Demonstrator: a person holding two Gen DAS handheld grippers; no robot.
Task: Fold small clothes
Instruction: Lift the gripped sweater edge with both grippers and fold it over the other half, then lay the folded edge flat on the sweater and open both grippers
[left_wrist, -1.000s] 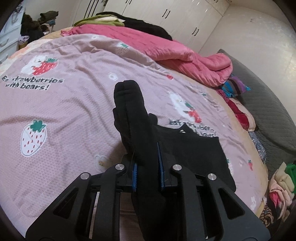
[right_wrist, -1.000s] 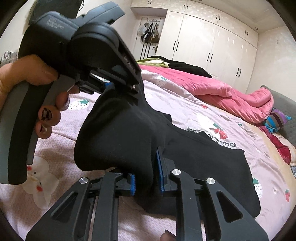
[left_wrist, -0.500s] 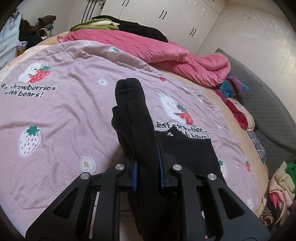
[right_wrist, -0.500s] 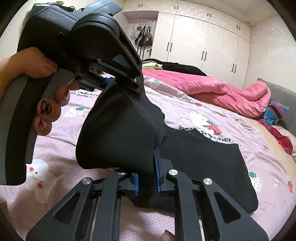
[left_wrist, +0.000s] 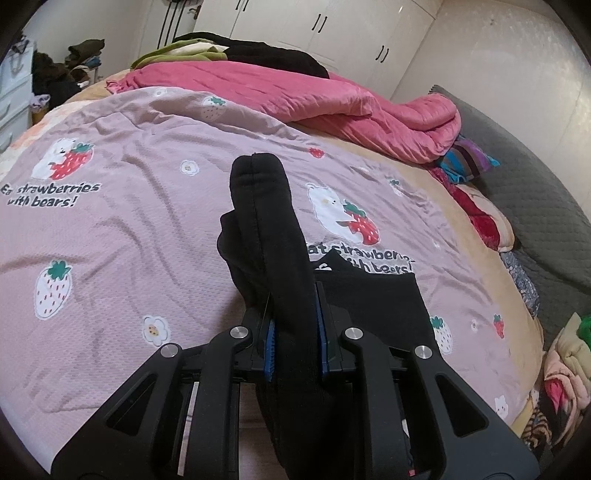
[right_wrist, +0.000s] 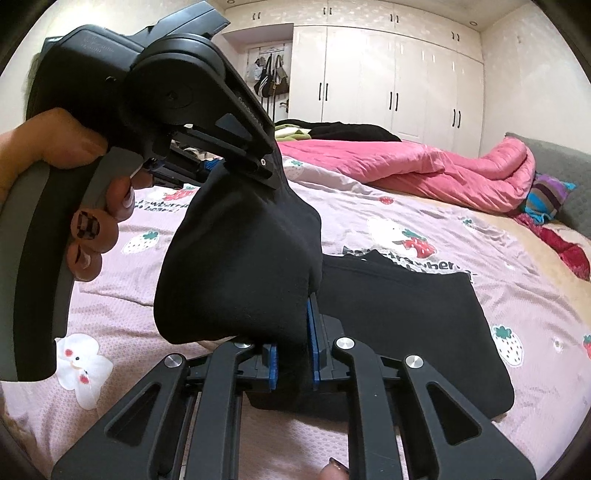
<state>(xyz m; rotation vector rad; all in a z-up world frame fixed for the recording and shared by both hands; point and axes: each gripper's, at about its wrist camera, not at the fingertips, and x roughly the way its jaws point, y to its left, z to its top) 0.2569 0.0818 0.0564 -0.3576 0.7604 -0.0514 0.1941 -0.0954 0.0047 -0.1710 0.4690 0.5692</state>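
Note:
A small black garment (right_wrist: 399, 325) lies partly on the pink strawberry bedspread (left_wrist: 122, 236), its near end lifted. My left gripper (left_wrist: 294, 343) is shut on a thick bunched fold of the black garment (left_wrist: 266, 221) that stands up between its jaws. My right gripper (right_wrist: 291, 354) is shut on another part of the same lifted fold. In the right wrist view the left gripper (right_wrist: 207, 122) and the hand holding it are at upper left, clamping the top of the raised cloth.
A rumpled pink quilt (left_wrist: 332, 99) lies across the far side of the bed. Dark and green clothes (left_wrist: 236, 51) are piled behind it. Loose clothes (left_wrist: 480, 206) line the right bed edge beside a grey sofa (left_wrist: 535, 177). White wardrobes (right_wrist: 399, 74) stand behind.
Both grippers have lifted and pulled back with the garment's end, so more bedspread shows and the flat part of the garment looks farther away. Both grips stay shut.

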